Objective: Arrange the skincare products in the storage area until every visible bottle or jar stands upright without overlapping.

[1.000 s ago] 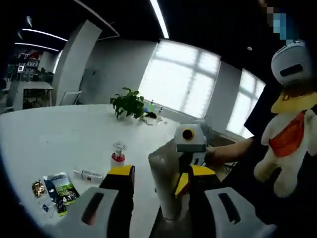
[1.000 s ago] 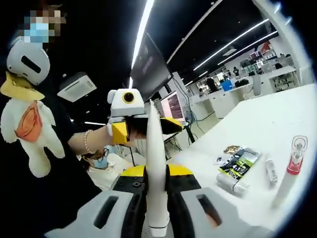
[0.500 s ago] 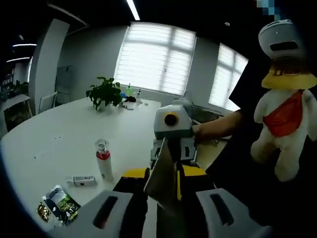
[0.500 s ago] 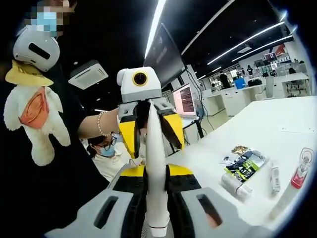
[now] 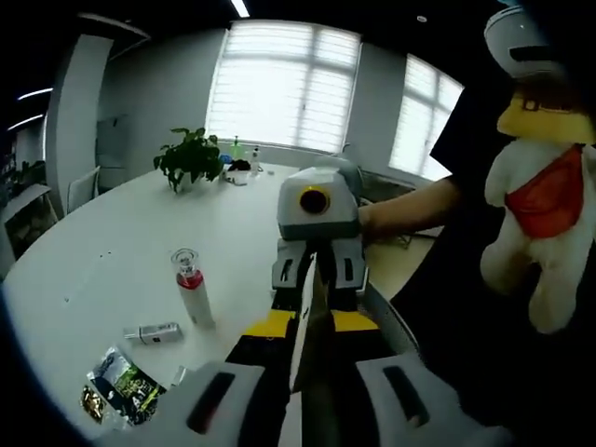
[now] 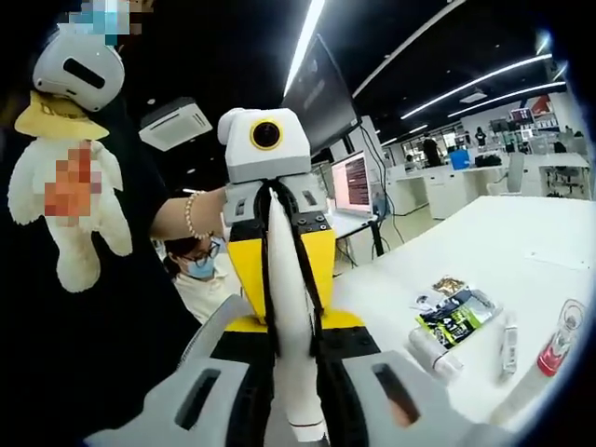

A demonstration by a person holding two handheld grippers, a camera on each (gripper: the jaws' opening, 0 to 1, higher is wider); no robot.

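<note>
Between both grippers, white tube (image 6: 291, 345)

white tube (image 6: 291, 354): foot hidden between right tool's jaws, lower centre | sachet (image 5: 124, 380): print too small to read, lower left | red-capped bottle (image 6: 548, 354): cut off by right edge | plush toy (image 5: 545, 177): head cropped, upper right

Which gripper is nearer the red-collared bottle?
Right, probably. The bottle stands close beside the right gripper, large at the right edge of its view. From the left gripper it looks smaller, ahead and to the left. Both grip the tube.
</note>
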